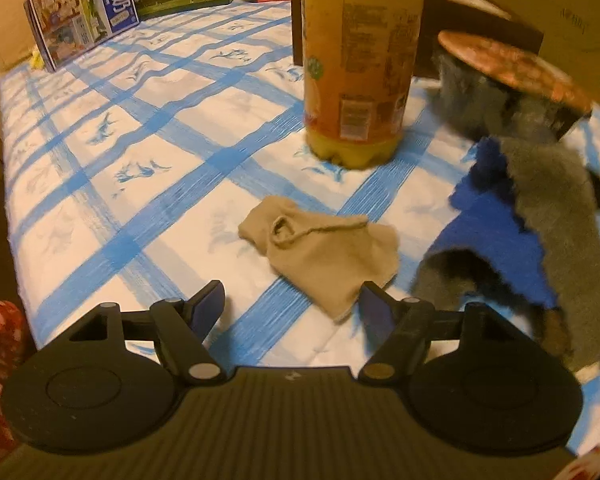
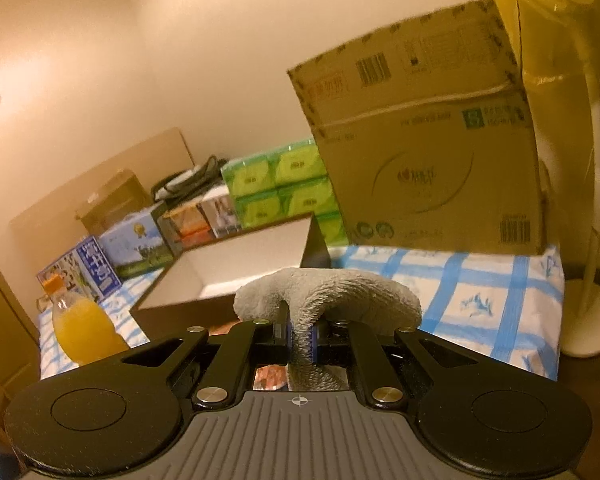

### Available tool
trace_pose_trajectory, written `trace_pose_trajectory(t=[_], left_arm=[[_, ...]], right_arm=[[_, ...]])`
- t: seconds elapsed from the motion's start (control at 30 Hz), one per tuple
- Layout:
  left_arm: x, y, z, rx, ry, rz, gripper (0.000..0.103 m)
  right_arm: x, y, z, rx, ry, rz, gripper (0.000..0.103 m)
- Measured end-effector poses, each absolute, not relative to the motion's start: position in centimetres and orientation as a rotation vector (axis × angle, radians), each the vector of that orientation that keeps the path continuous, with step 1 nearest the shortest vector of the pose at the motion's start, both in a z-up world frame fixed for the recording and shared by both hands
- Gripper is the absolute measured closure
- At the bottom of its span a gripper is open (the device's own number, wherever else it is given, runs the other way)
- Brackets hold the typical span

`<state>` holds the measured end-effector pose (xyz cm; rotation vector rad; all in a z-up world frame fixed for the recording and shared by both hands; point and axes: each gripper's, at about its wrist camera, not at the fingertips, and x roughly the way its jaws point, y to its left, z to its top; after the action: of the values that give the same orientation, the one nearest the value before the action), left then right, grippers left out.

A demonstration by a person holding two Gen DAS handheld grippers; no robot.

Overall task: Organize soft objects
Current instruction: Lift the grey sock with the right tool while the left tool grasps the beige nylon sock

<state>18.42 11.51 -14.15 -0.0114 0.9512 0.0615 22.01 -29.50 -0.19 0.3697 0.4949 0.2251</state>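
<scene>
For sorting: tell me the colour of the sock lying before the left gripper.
Beige sock; the left wrist view shows it best.

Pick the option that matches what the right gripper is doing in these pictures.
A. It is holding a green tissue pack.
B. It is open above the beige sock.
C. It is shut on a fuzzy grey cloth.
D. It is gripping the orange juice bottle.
C: in the right wrist view the right gripper has its fingers closed on the fuzzy grey cloth, which bulges out above them, in front of the open dark box with a white inside.
</scene>
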Motion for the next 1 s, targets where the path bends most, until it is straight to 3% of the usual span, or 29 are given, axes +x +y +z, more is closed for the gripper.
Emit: trace_pose_trajectory(t=[0.47, 0.57, 0.8, 1.0], left_arm=[[22.4, 12.3, -14.9, -0.221, 0.971, 0.127, 0.03], [22.7, 12.1, -15.0, -0.196, 0.958, 0.128, 0.043], [22.2, 12.4, -14.6, -0.135, 0.944, 0.074, 0.091], [21.8, 13.7, -13.3, -0.092, 0.94, 0.031, 0.096]], right_arm=[[23.4, -28.1, -3.2, 0.368, 0.607, 0.252, 0.095], [23.5, -28.2, -3.5, 0.37, 0.617, 0.248, 0.095], [23.6, -28.2, -3.5, 0.364, 0.628, 0.259, 0.095], [24.1, -27.9, -2.2, 0.339, 0.617, 0.31, 0.095]])
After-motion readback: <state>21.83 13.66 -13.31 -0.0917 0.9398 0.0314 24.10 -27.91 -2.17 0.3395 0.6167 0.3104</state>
